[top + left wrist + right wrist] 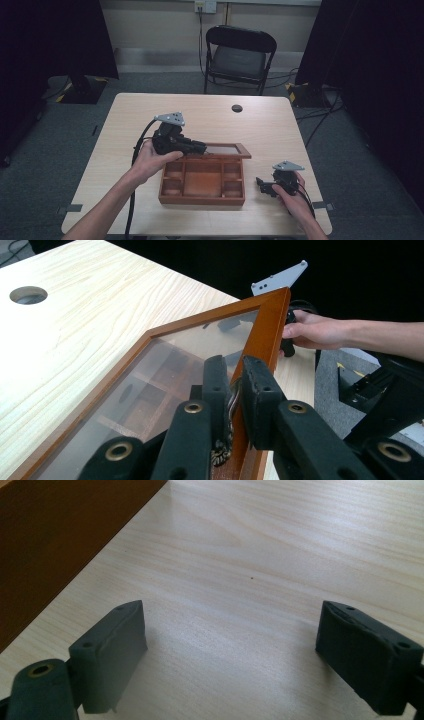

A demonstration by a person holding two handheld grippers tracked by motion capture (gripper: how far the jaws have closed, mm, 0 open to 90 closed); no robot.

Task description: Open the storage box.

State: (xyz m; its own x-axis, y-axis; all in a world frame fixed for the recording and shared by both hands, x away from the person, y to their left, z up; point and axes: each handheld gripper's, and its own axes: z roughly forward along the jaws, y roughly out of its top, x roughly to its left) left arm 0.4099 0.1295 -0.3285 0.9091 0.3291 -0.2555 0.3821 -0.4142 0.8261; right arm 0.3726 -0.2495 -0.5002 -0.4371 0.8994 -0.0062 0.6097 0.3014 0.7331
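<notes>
A brown wooden box (202, 199) with several compartments stands in the middle of the table. Its glass-paned lid (225, 150) is raised, hinged at the far side. My left gripper (200, 147) is shut on the lid's wooden frame (265, 335), next to a small brass clasp (222, 452); compartments show through the glass (165, 375). My right gripper (260, 184) rests low over the table just right of the box, jaws wide open with nothing between them. In the right gripper view, the right gripper (235, 655) has bare tabletop ahead and the box's side wall (60, 545) at upper left.
The light wooden table (150, 120) has a round cable hole (237, 108) near its far edge. A black folding chair (239, 55) stands beyond the table. Dark curtains hang on both sides. The right hand (320, 332) shows past the lid in the left gripper view.
</notes>
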